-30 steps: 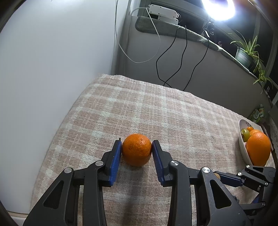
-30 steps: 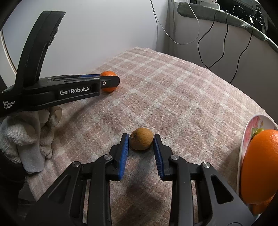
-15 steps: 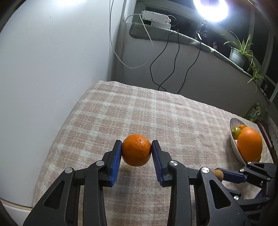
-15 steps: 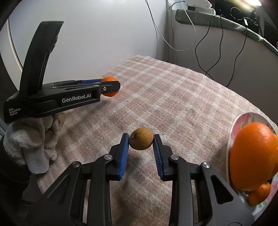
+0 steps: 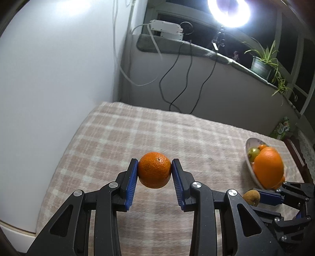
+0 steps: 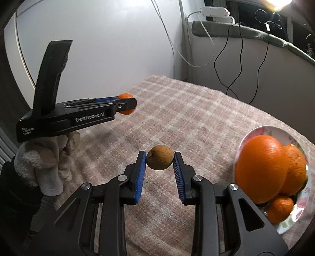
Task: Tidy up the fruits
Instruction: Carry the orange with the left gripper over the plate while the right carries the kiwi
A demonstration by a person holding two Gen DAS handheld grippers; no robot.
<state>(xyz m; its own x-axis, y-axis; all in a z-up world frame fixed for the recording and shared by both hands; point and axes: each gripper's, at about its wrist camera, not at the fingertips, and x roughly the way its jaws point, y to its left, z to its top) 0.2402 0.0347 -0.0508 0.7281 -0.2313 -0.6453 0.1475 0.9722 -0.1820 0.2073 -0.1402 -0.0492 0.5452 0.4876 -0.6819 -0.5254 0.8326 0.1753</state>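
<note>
A small orange tangerine (image 5: 154, 170) hangs above the checked cloth, with my left gripper (image 5: 154, 170) shut on it between its blue pads. The same tangerine (image 6: 126, 96) shows in the right wrist view at the tip of the left gripper (image 6: 126, 104), which a gloved hand (image 6: 45, 161) holds. My right gripper (image 6: 159, 160) is shut on a small brown fruit (image 6: 159, 160), also lifted off the cloth; that brown fruit (image 5: 251, 197) appears low right in the left wrist view. A flowered bowl (image 6: 283, 226) to the right holds a big orange (image 6: 261, 169) and smaller fruits.
The pink checked cloth (image 5: 137, 134) covers the table, whose left edge meets a white wall. Black and white cables (image 5: 177, 82) hang down the back wall below a ledge with a potted plant (image 5: 261, 65). A bright ring light (image 5: 229, 11) shines above.
Both grippers have risen with their fruits, which now hang clear of the cloth. The bowl has slid further into view on the right in both views.
</note>
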